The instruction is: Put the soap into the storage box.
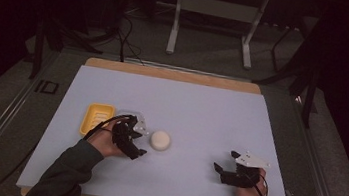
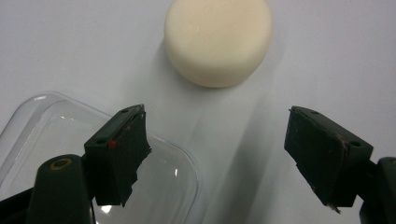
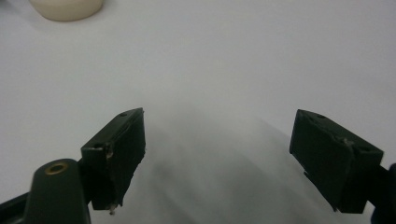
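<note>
A round cream-white puck (image 1: 160, 140) lies on the pale sheet near the table's middle; it sits just ahead of the jaws in the left gripper view (image 2: 218, 39) and at the top left corner of the right gripper view (image 3: 66, 8). My left gripper (image 1: 139, 141) stands open just left of the puck, its jaws wide apart with nothing between them (image 2: 217, 158). A clear plastic lid (image 2: 100, 158) lies under its left jaw. My right gripper (image 1: 224, 168) rests open at the front right, over bare sheet (image 3: 217, 158).
A yellow tray (image 1: 95, 118) sits left of the clear lid (image 1: 129, 116). The pale sheet (image 1: 187, 104) covers a wooden board (image 1: 175, 74). A table frame (image 1: 213, 12) stands on the floor beyond the far edge.
</note>
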`<state>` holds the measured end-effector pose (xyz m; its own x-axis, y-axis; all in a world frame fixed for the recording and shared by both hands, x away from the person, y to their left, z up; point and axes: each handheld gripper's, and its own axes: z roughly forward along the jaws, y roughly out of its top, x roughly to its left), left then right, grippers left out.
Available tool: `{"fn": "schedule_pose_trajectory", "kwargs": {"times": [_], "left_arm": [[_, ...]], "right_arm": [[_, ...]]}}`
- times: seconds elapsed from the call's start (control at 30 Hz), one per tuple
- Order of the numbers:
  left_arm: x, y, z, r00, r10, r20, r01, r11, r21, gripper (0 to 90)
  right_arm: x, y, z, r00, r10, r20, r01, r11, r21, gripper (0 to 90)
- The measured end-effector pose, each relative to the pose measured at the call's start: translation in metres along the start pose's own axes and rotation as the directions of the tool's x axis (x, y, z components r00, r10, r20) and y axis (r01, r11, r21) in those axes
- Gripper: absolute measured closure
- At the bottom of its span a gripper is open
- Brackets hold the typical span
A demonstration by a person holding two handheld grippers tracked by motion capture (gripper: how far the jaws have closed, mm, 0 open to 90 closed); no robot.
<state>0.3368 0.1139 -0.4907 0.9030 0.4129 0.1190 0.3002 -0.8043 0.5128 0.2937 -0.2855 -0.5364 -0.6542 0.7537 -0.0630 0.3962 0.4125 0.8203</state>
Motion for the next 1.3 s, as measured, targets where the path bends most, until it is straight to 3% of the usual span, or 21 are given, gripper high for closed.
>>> {"fn": "schedule_pose_trajectory", "kwargs": {"times": [1.3], "left_arm": [[0.006,0.02,0.011,0.9986,0.036,0.04,-0.038,0.9972,0.064,20.5]], "right_arm": [[0.0,0.0,0.0,1.0,-0.003,0.0,0.003,1.0,0.002,18.1]]}}
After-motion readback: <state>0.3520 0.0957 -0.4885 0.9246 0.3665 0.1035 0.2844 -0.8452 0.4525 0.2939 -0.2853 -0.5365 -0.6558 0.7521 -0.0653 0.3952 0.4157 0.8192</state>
